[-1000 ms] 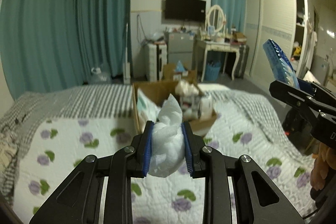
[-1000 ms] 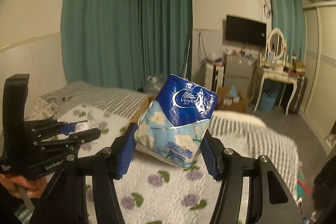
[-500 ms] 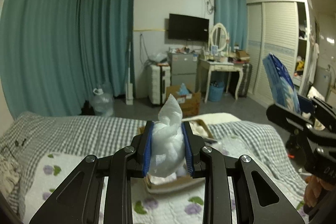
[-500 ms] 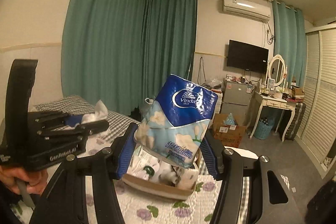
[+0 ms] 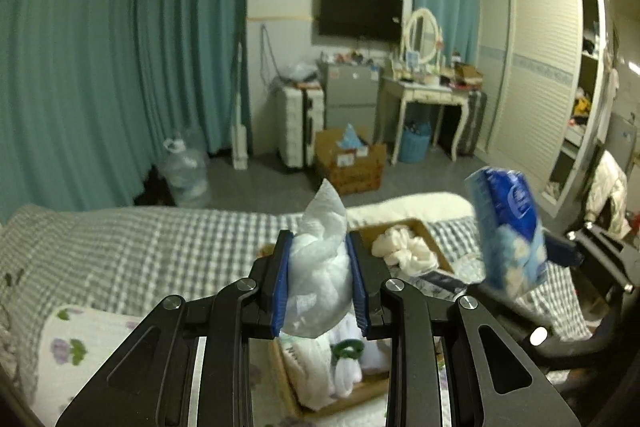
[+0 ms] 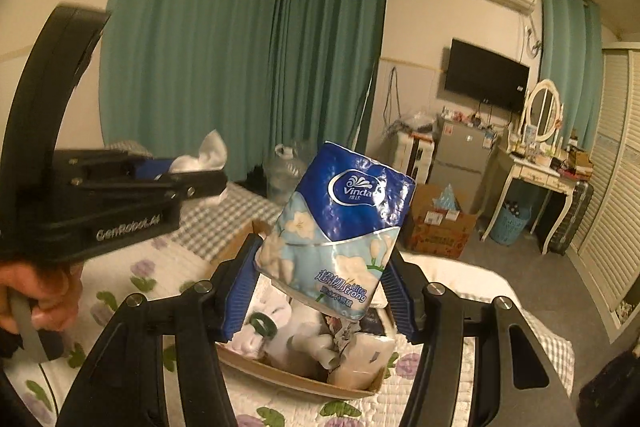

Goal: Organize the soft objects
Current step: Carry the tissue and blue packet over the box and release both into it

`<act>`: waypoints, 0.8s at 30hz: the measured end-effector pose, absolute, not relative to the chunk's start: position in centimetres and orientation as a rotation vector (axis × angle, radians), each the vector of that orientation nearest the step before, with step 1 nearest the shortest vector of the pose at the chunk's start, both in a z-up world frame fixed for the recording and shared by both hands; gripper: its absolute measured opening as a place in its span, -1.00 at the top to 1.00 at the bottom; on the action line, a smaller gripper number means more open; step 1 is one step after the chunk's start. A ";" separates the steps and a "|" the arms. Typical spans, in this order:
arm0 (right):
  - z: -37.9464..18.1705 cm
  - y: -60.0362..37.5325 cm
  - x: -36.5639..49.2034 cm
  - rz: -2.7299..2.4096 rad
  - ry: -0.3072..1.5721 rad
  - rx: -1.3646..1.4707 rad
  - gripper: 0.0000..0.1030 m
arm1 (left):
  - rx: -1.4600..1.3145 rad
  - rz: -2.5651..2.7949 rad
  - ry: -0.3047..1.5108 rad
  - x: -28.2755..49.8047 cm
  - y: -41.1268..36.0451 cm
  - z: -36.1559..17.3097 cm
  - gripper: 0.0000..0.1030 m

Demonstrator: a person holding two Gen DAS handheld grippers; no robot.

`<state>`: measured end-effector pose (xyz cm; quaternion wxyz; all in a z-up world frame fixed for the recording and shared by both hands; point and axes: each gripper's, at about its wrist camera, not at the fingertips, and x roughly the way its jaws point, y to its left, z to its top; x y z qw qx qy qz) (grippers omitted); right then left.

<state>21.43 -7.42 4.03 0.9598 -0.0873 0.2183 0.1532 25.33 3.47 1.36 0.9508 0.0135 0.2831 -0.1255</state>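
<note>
left gripper (image 5: pixel 319 283) clamped on crumpled white plastic bag (image 5: pixel 320 267), right gripper (image 6: pixel 320 287) gripping blue tissue pack (image 6: pixel 340 227) – both above cardboard box (image 6: pixel 296 379) of soft items on bed (image 5: pixel 120 247)

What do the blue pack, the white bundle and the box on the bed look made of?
Blue pack: glossy plastic film, crinkled with highlights. White bundle: thin translucent plastic bag, probably; creased. Box: brown cardboard, matte, raw edge.
</note>
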 end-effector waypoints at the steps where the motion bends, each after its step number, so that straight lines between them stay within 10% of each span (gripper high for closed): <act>1: 3.4 -7.4 22.1 0.316 0.456 -0.182 -0.12 | 0.029 -0.263 0.591 26.1 3.2 0.7 0.50; 24: -9.8 -5.4 31.0 0.338 0.715 -0.268 -0.20 | 0.018 -0.342 0.862 32.1 0.6 -7.7 0.40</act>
